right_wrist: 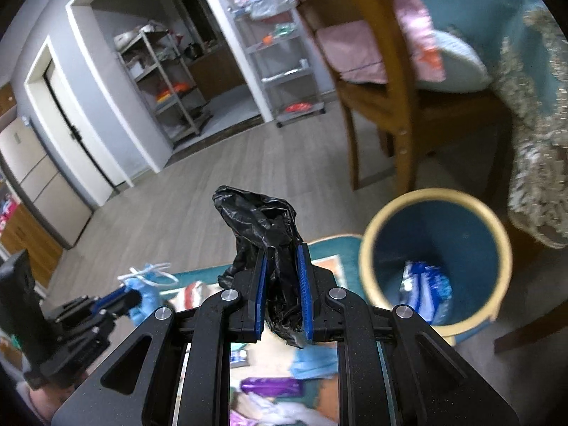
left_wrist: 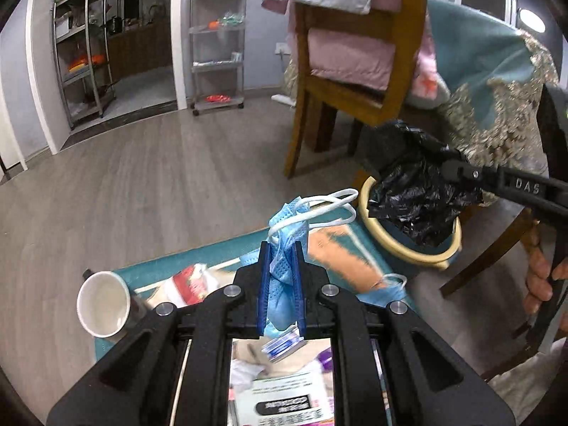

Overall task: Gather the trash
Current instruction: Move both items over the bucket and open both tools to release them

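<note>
Left wrist view: the left gripper [left_wrist: 282, 273] is seen at lower centre, its fingers clamped on a blue mask [left_wrist: 284, 245] whose white loops trail toward the upper right. The bin [left_wrist: 408, 248] is placed right of centre, up and right of the mask, just beyond the mat [left_wrist: 245, 248]. The right gripper [left_wrist: 451, 167] enters from the right edge, closed on a black bag [left_wrist: 415, 191] hung over the bin's mouth. Also listed: a white cup [left_wrist: 103, 303] at lower left, a second mask [left_wrist: 387, 291] on the mat, a wooden chair [left_wrist: 355, 71] at upper centre, and a wire rack [left_wrist: 217, 46] behind. Right wrist view: the right gripper [right_wrist: 282, 284] is shown at lower centre, fingers pressed on the bag [right_wrist: 262, 223], which stands up along the finger axis. The bin [right_wrist: 369, 248] lies to the right of the fingers, open, with a blue packet [right_wrist: 424, 287] inside. The left gripper [right_wrist: 124, 298] with the mask [right_wrist: 145, 301] is found at lower left, farther from the bin than the right one. The bag is judged nearer to dropping; the mask's way to the bin is judged to be crossed by the right gripper and its bag.
</note>
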{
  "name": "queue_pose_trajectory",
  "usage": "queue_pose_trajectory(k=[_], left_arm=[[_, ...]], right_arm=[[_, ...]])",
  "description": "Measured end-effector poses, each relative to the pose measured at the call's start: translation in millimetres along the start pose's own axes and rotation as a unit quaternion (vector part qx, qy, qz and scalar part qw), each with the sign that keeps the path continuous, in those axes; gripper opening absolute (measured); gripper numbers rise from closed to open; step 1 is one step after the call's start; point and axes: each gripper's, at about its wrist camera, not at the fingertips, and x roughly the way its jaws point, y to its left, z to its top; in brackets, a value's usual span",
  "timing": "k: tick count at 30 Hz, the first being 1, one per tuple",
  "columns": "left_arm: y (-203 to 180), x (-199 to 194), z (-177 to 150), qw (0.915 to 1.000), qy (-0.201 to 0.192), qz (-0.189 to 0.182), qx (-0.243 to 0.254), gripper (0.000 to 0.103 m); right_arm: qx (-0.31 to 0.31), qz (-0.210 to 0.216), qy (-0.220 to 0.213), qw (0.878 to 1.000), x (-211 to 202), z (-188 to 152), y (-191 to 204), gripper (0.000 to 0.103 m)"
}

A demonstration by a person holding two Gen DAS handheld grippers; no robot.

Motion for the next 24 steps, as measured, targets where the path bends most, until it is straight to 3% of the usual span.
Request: queue_pose_trajectory(k=[12,24], left_arm=[[-53,27,16,0.9995,-0.005,-0.026,0.017,0.011],[-130,99,19,0.9952,0.03,-0.058,0.073,0.011]], right_arm=[[0.061,-0.062,-0.01,0.996,-11,9,-95,0.018],[0.068,-0.126,0.006,0.99,-8,-2,-163,0.018]])
